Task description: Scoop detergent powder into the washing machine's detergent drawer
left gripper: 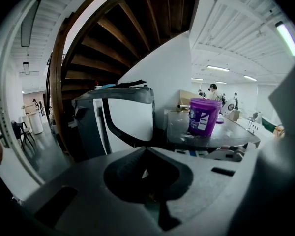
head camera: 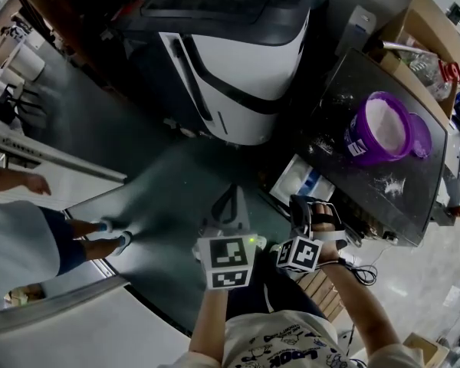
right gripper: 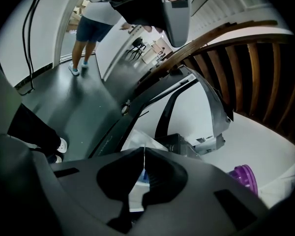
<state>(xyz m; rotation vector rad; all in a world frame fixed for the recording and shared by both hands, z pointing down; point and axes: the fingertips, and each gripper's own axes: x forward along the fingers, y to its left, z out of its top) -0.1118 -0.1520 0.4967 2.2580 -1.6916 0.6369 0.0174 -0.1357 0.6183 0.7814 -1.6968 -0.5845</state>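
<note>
Head view: purple tub [head camera: 379, 129] of powder, open, on dark table [head camera: 345, 98], well apart from both tools. Left gripper [head camera: 231, 196], right gripper [head camera: 303, 203]: jaws together, holding nothing. I'd open one before reaching, approaching the tub level.

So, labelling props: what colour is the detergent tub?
The tub is purple; clearest in left gripper view.

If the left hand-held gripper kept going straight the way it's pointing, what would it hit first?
Probably the washing machine: the left hand-held gripper, jaws shut and empty, points at its white front, near the right edge. The table with the purple tub lies to the right; depth is unclear.
</note>
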